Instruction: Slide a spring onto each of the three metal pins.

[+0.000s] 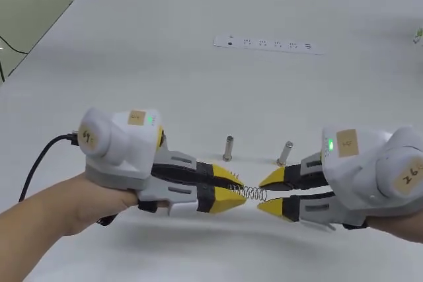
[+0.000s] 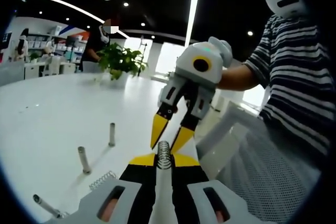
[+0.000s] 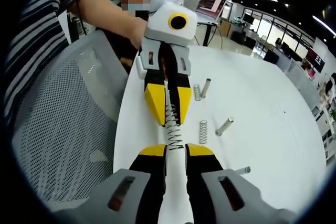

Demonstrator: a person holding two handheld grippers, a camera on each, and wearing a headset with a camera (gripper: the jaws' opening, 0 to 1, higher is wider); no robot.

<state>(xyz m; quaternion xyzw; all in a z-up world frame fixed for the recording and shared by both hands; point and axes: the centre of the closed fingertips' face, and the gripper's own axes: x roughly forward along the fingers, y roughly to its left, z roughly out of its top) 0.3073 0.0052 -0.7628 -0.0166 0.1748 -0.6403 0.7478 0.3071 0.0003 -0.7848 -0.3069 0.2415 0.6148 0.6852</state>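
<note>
Between the two tools, above the white counter point(image 1: 165, 64), one spring is being passed or steadied in mid-air. The left hand-held gripper point(image 1: 238, 193) has its jaws clamped together on one end of the held spring point(image 1: 255, 193), which sticks out level toward the right hand-held gripper point(image 1: 266, 193). That one's jaws stand apart, with the spring's free end between their tips and not gripped.

Beyond the tips on the counter, an upright pin point(image 1: 229, 148) stands past the left hand-held gripper. A second pin point(image 1: 285, 153) is just past the right one, and I cannot tell whether it stands straight or leans. In the right gripper view a third pin point(image 3: 241, 170) lies flat beside that tool's own jaws. A loose spring point(image 3: 202, 130) lies near the second pin, and a farther spring point(image 3: 197, 92) lies just beside the upright pin.

All three pins look bare. By my reading no spring is on yet, and all three are left to do.
</note>
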